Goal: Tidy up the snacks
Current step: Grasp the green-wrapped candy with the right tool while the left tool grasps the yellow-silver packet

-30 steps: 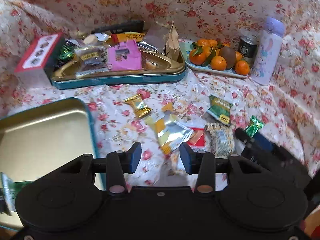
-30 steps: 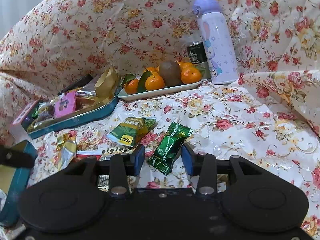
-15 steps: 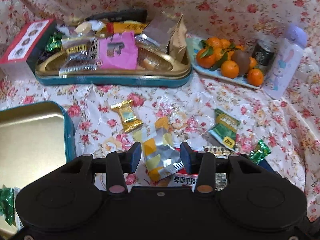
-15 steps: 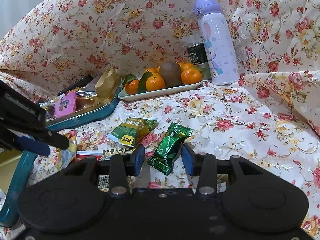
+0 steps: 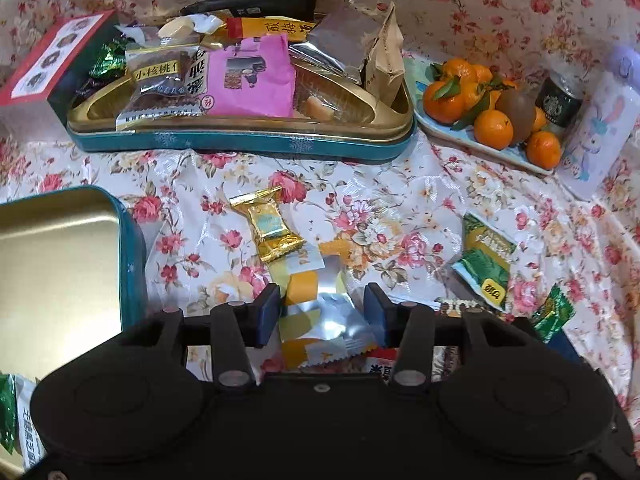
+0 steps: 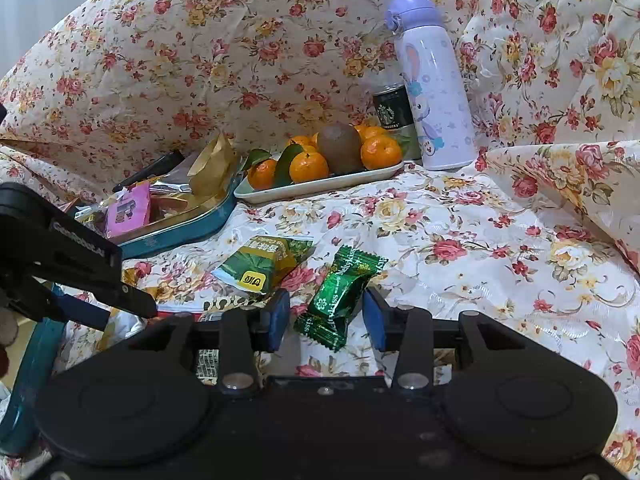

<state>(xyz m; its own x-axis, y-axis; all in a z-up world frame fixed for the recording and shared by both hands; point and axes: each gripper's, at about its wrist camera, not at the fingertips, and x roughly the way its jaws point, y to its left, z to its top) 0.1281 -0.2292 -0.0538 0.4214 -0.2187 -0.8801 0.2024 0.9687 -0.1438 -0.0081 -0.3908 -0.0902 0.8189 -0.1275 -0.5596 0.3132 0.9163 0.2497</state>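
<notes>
As the silver packet [image 5: 320,320] is light and crinkly, pinch its middle. Left gripper [image 5: 320,312] has been spreading, straddling it untouched. Right gripper [image 6: 325,314], closing, brackets the green candy [image 6: 340,296] without contact.

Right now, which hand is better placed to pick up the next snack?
Right, narrowly. The right gripper brackets the green candy, jaws just closing, pads not yet touching. The left gripper, just opening, straddles a silver and yellow packet.

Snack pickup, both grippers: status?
Left gripper open, jaws just widened around silver-yellow packet. Right gripper open, jaws just narrowed around green candy, not yet pinched. Nothing blocking either.
</notes>
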